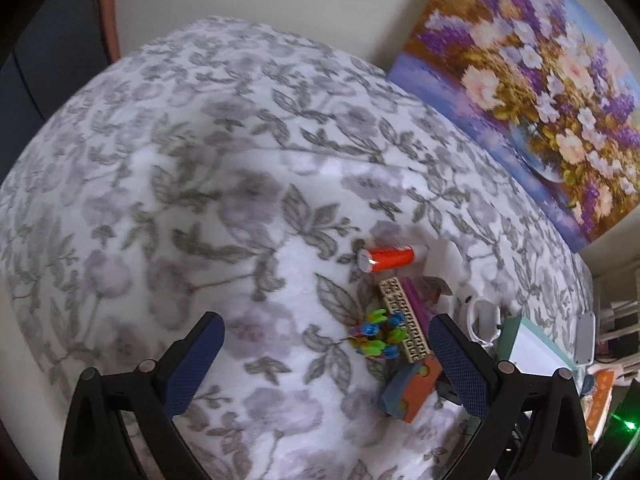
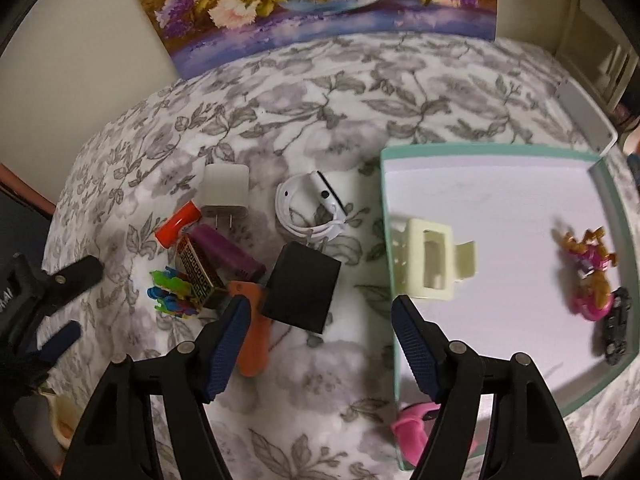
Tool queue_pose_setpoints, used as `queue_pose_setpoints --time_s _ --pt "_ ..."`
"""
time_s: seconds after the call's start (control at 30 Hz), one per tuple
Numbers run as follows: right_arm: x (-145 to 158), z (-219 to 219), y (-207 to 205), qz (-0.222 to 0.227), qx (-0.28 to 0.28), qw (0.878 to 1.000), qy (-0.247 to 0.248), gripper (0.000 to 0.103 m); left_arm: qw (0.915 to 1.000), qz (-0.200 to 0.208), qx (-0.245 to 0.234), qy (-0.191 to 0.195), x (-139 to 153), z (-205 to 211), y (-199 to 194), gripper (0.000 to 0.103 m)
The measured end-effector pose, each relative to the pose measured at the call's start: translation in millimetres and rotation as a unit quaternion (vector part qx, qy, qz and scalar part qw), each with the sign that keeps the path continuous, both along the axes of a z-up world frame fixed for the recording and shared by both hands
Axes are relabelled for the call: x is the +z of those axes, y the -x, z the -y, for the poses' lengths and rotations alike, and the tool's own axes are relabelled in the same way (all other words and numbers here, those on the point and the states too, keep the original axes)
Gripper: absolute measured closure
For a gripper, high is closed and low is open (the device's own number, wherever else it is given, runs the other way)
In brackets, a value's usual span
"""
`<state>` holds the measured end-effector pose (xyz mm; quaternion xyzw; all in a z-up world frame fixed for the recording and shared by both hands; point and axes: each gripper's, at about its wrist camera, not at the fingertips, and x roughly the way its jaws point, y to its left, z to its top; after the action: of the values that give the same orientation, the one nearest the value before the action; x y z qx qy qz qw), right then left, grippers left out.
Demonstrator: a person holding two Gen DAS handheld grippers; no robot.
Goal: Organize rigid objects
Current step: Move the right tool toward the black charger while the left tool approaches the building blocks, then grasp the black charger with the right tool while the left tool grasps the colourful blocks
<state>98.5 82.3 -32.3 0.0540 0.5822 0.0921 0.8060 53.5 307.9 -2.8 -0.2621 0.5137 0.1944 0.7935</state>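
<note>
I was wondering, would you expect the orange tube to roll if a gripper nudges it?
Probably: the orange tube is a cylinder lying on its side. The soft blanket may slow it. It looks smooth, so fingers could slip.

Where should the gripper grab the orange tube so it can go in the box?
Grab the orange tube around its middle, coming from above, one finger on each long side. It lies flat on the blanket, and its far side is bare. Stay toward the white-capped end; the patterned box crowds the other.
</note>
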Motion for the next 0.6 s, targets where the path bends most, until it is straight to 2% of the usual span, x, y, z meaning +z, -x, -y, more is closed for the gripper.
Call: queue_pose_setpoints --time_s 0.07,0.13,0.37,0.47,0.57,0.6 --pt "-4 -1 -3 -0.006 -0.003 1.0 -0.002 0.031 0.9999 -0.006 -0.011 0.009 -9 5 -7 0.0" --pt "-9 -3 -8 -0.013 -0.007 1.0 -0.008 0.037 0.9996 -0.013 -0.02 0.017 -16 9 -13 0.001" --pt "-28 -4 -22 -0.042 -0.027 0.998 -0.023 0.041 0.9981 -0.033 -0.043 0.029 -38 21 -28 0.008" --pt "-32 -4 -25 -0.048 -0.031 0.998 -0.029 0.042 0.9973 -0.041 -0.05 0.035 -46 25 -32 0.013" --pt "-35 -5 -27 -0.055 -0.031 0.997 -0.037 0.047 0.9966 -0.048 -0.057 0.036 -51 30 -35 0.02" --pt "-37 -5 -27 -0.057 -0.032 0.997 -0.036 0.048 0.9964 -0.05 -0.059 0.036 -52 31 -36 0.025"
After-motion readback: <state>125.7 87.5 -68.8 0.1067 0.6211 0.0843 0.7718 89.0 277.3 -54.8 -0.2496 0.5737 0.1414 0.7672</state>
